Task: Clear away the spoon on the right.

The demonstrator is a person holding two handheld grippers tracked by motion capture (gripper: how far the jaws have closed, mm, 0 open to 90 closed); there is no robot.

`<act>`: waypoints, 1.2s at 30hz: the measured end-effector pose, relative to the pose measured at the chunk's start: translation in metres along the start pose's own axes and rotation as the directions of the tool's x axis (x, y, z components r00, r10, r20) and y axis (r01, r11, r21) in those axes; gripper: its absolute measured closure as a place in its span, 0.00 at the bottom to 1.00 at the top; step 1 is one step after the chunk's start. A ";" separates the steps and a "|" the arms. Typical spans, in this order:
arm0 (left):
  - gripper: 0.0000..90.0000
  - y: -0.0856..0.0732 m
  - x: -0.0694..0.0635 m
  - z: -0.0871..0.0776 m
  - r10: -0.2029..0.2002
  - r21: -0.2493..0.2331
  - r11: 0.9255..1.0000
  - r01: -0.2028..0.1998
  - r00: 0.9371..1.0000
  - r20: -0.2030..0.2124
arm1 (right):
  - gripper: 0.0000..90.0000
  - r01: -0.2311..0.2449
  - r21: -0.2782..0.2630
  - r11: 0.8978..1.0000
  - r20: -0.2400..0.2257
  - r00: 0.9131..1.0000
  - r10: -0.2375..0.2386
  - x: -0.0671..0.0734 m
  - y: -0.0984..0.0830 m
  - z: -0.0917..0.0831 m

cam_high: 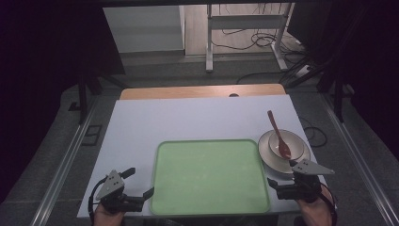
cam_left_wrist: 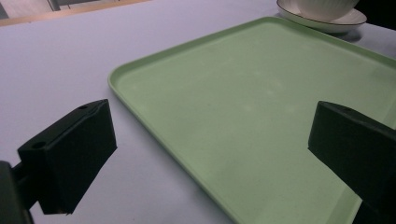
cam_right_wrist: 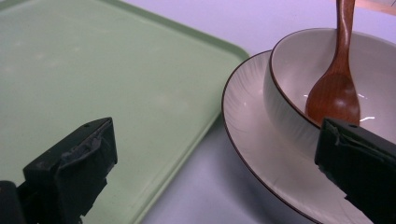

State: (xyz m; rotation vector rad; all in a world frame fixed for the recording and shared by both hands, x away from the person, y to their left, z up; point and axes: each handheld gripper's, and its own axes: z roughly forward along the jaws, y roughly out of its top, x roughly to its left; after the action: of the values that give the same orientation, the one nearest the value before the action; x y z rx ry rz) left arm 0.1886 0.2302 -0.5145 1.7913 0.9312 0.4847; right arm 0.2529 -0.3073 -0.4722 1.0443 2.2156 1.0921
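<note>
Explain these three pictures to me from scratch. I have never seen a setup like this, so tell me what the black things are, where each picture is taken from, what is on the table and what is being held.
A person sits at a table holding a two-jaw tool in each hand: the left gripper and the right gripper. The high view looks down from above. The other two pictures come from cameras riding on each gripper, so the black blocks at the bottom are its own jaws. On the table lies a bare green tray. Beside it, at the right, a plate carries a bowl with a wooden spoon in it. Both grippers are open and hold nothing.

Glossy ceramic bowl (cam_right_wrist: 299, 70) (ribbed), wooden spoon (cam_right_wrist: 334, 93), matt tray (cam_right_wrist: 93, 60).
</note>
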 end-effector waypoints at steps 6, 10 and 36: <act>0.01 0.000 0.000 0.000 0.000 0.001 1.000 0.000 1.000 0.001 | 0.00 0.009 -0.013 1.000 0.007 1.000 -0.008 0.000 0.003 -0.001; 0.01 0.000 0.000 0.000 0.000 0.000 1.000 0.000 1.000 0.001 | 0.00 0.020 -0.015 1.000 0.012 1.000 -0.020 -0.001 0.005 0.000; 0.01 0.000 0.000 0.001 -0.002 0.000 1.000 0.002 1.000 -0.002 | 0.00 -0.017 -0.038 0.999 0.013 1.000 0.018 -0.010 0.019 0.008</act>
State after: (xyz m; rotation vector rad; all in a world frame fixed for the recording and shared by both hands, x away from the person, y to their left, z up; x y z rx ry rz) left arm 0.1890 0.2295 -0.5151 1.7898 0.9338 0.4851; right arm 0.2726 -0.3034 -0.4609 1.0537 2.1707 1.1279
